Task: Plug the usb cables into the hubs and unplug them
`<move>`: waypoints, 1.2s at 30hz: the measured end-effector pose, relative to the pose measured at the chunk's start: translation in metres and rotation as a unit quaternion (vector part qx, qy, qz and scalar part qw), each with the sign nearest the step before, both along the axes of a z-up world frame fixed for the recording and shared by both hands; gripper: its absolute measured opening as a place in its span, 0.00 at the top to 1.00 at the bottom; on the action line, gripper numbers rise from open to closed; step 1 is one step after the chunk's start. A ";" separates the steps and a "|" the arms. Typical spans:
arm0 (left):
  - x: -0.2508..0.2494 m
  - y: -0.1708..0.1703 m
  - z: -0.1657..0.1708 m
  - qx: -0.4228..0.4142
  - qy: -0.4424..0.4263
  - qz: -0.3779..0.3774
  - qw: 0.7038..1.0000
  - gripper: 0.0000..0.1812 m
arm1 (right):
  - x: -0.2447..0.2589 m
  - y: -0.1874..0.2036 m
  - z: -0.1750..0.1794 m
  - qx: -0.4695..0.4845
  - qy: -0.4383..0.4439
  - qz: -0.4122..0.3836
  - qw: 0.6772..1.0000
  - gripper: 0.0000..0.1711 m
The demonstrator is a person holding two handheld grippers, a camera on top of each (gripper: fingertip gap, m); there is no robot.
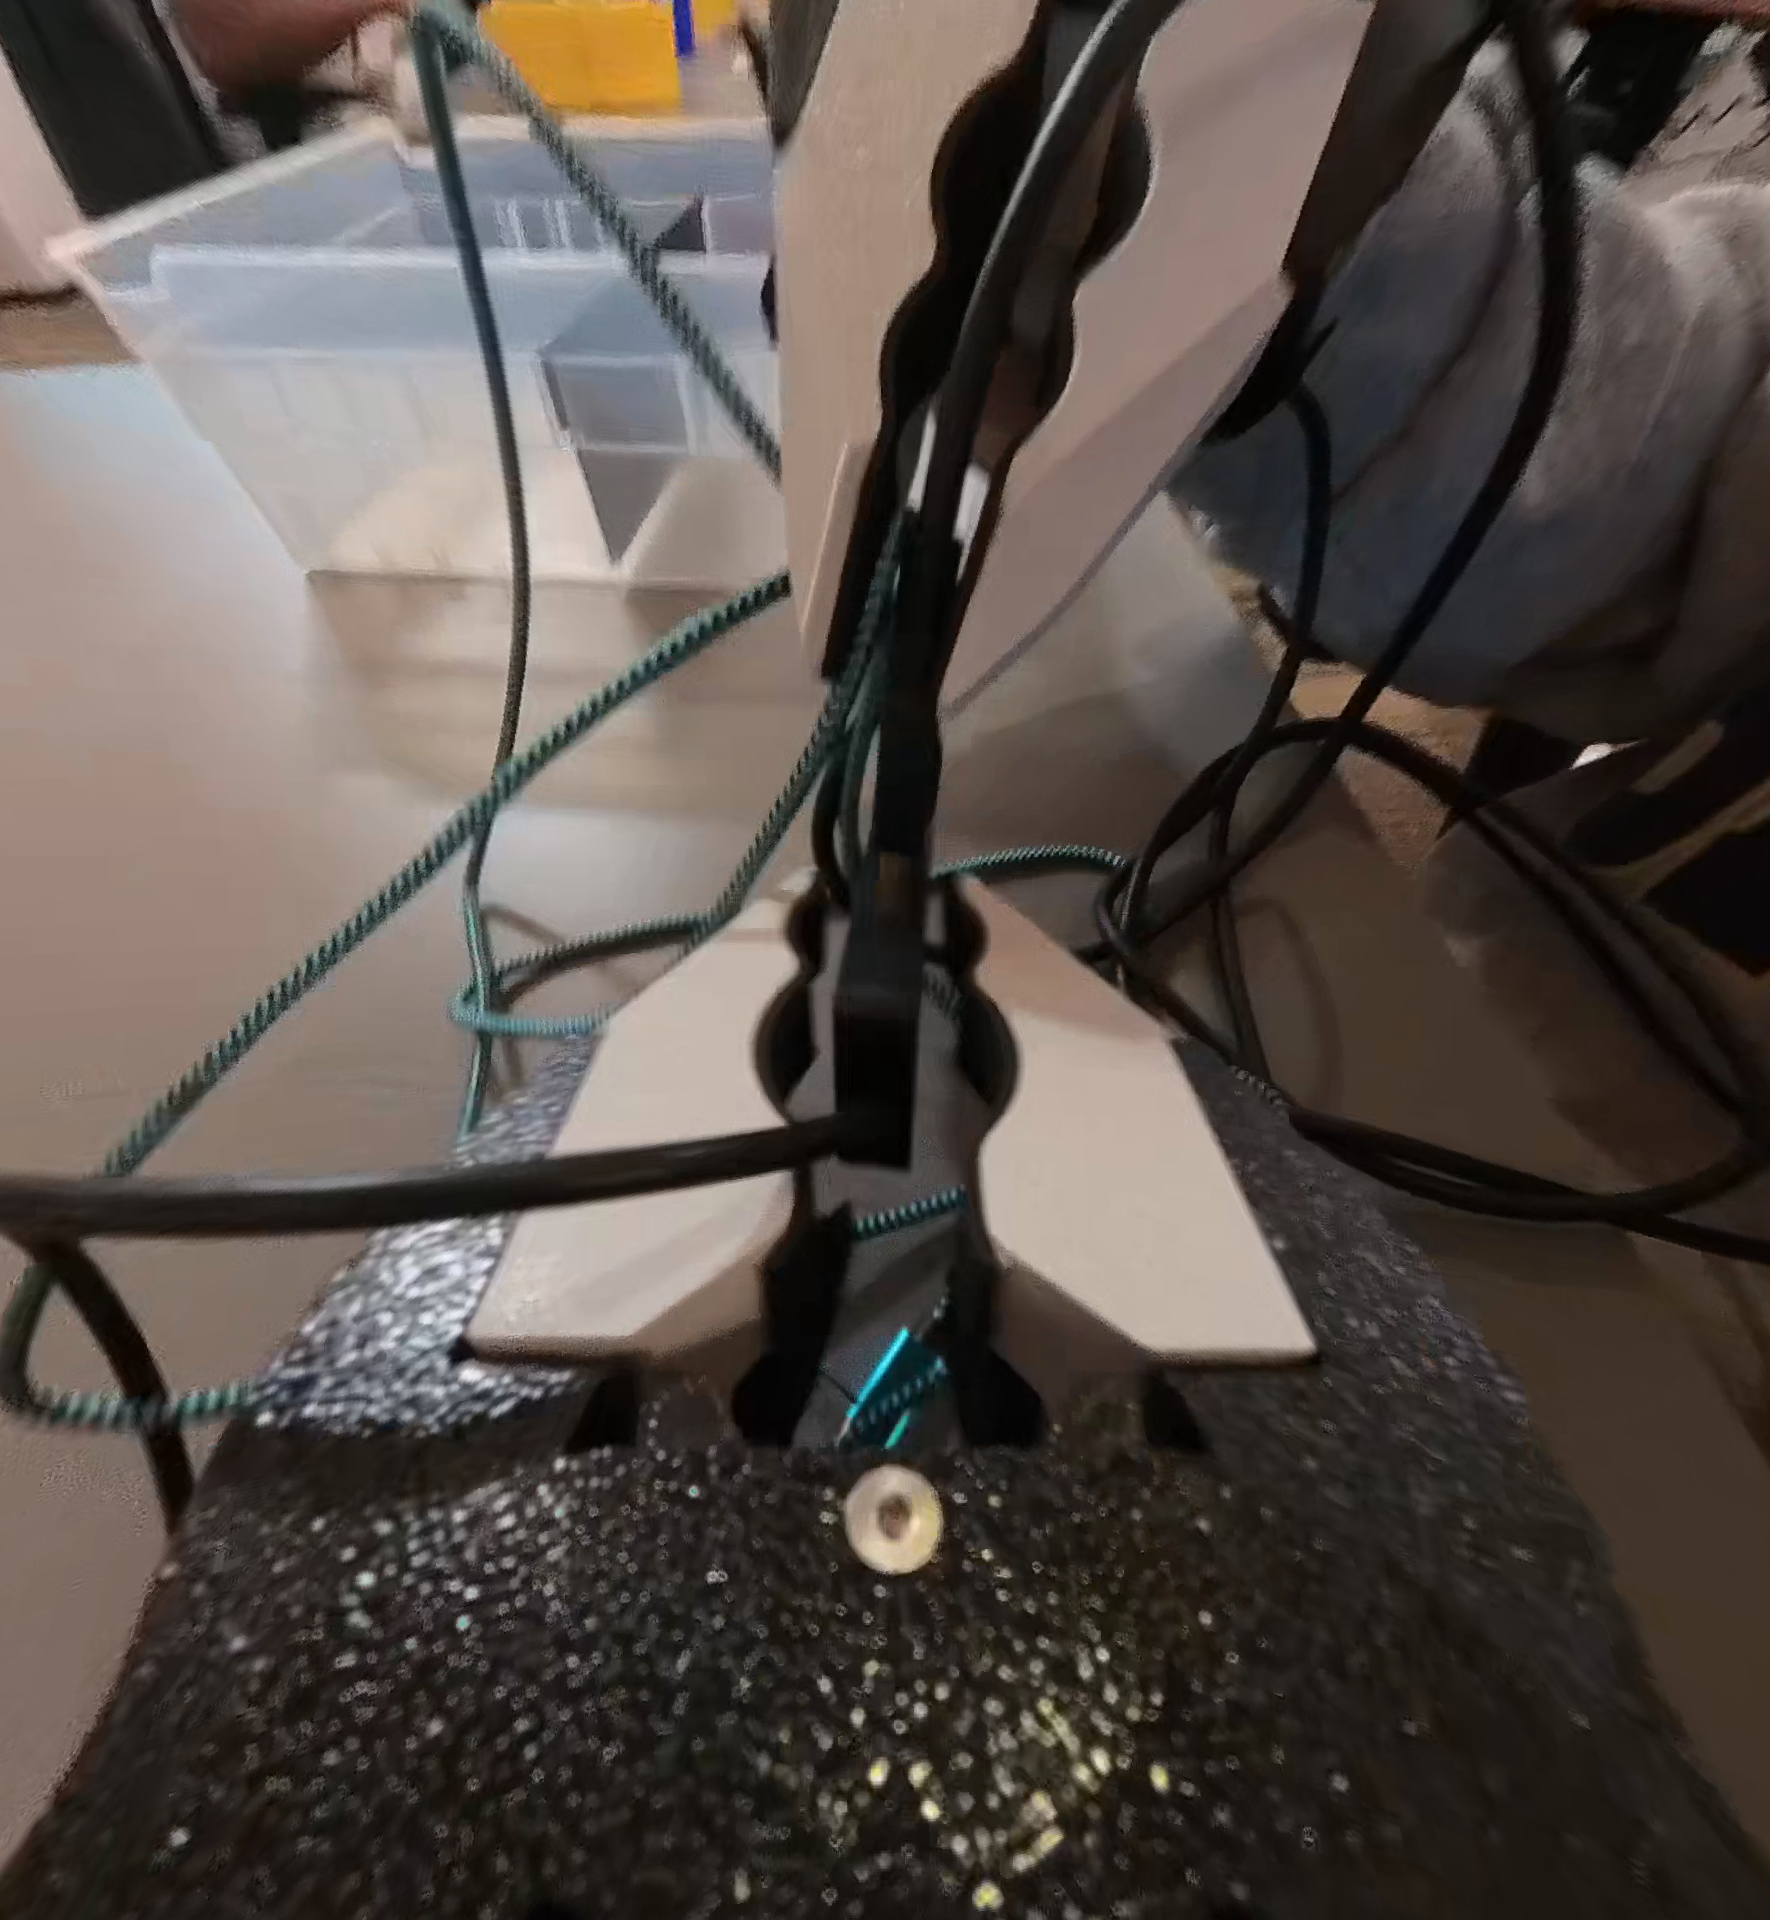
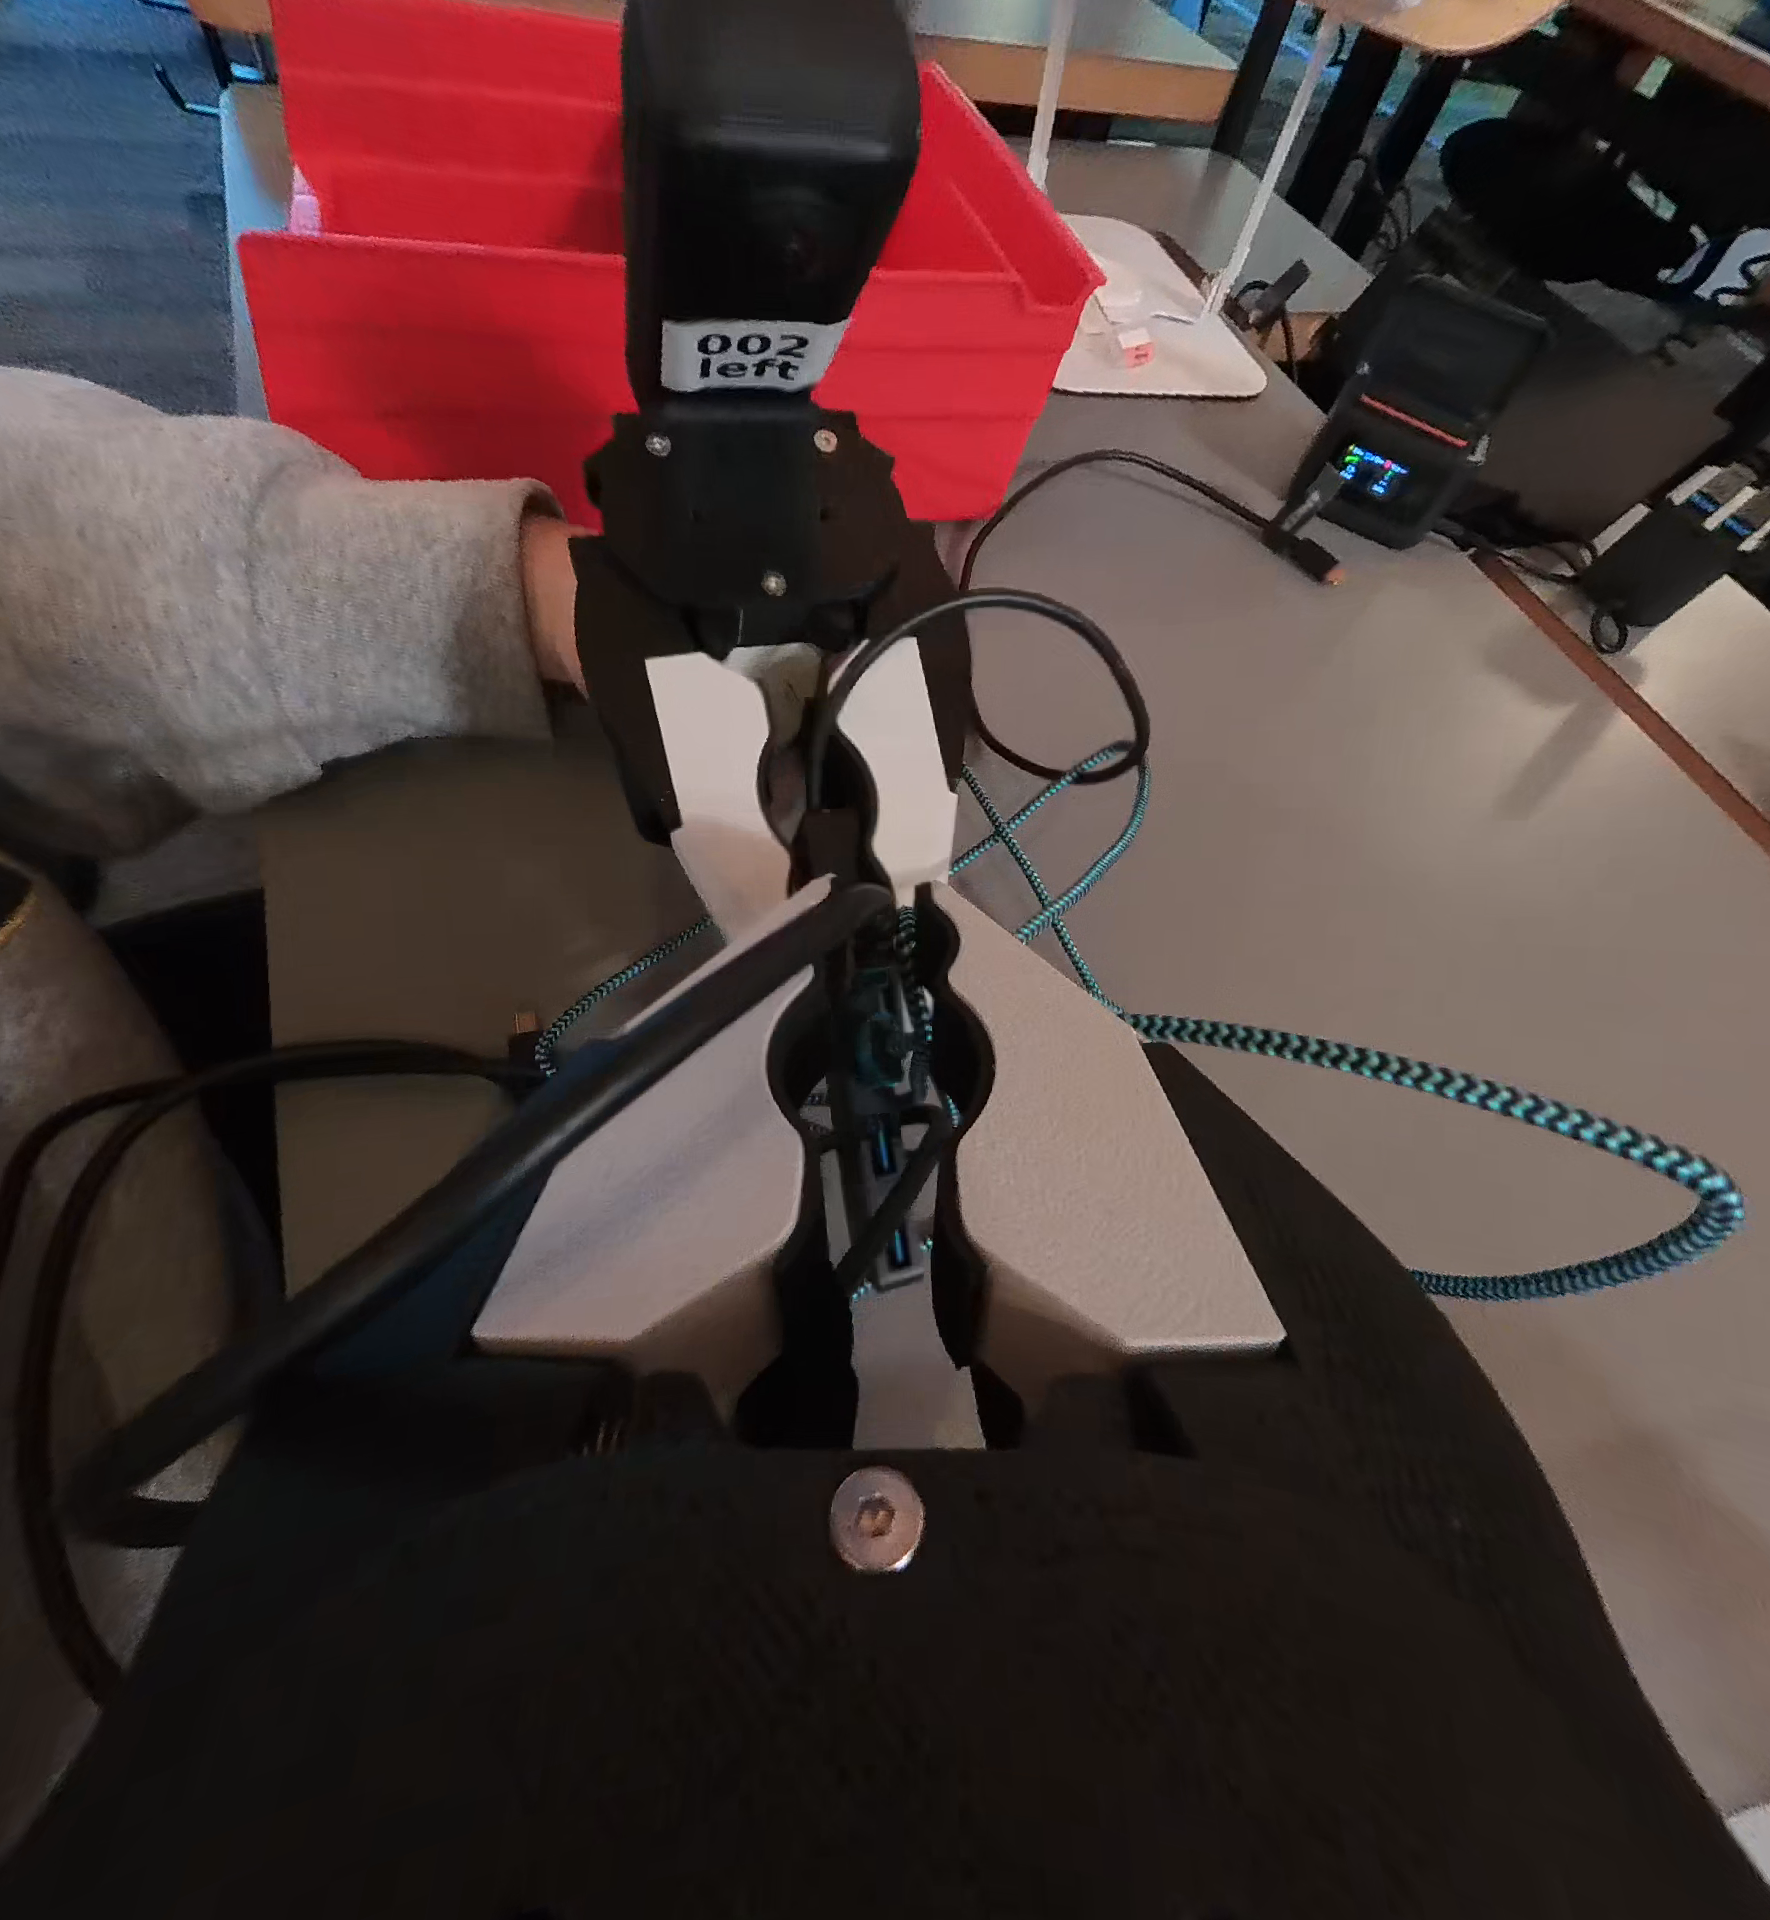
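**Grey surface with cables, hub and bins**

Grey laminate is forming the surface (image 2: 1380, 831), which is carrying loose cables; dark desk legs and office equipment are standing in the room beyond. A red bin (image 2: 424, 343) is sitting at the far side in the right wrist view, its contents hidden by its walls. A clear plastic bin (image 1: 361, 343) is resting on the surface in the left wrist view; internal dividers are showing through it, and what they hold cannot be told. A small black device with a lit screen (image 2: 1380, 457) is standing near the surface's right edge.

The right tool (image 2: 886, 935) is clenching a silver usb hub (image 2: 896, 1247), whose blue ports are facing up between the fingers. The left tool (image 1: 876, 914) is gripping a black usb plug (image 1: 876, 1039), with its black cable (image 1: 341, 1184) trailing left. The two tools are meeting tip to tip above the surface. A teal braided cable (image 2: 1432, 1081) is looping across the surface to the right. A grey sleeve (image 2: 185, 582) is reaching in behind the left tool.
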State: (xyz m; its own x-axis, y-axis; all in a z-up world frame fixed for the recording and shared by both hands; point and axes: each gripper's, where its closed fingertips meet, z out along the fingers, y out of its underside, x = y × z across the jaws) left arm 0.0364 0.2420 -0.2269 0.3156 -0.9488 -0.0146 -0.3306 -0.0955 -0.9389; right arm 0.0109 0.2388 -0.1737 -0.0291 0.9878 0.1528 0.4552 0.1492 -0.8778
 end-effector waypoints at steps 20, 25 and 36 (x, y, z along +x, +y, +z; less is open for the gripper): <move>-0.002 -0.007 -0.019 -0.023 0.064 -0.017 0.998 0.96 | 0.004 -0.008 -0.009 0.023 0.014 -0.003 1.000 0.95; -0.002 -0.008 -0.023 -0.026 0.075 -0.021 0.997 0.97 | 0.005 -0.010 -0.013 -0.017 0.026 0.008 0.999 0.94; -0.001 -0.008 -0.033 -0.049 0.101 -0.024 0.993 0.96 | 0.002 -0.007 -0.022 -0.045 0.029 0.007 0.999 0.94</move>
State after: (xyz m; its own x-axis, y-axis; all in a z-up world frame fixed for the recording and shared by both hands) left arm 0.0349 0.2344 -0.2595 0.2704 -0.9625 0.0204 -0.5172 -0.1631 -0.8402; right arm 0.0126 0.2321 -0.1954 -0.0363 0.9972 0.0652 0.4007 0.0743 -0.9132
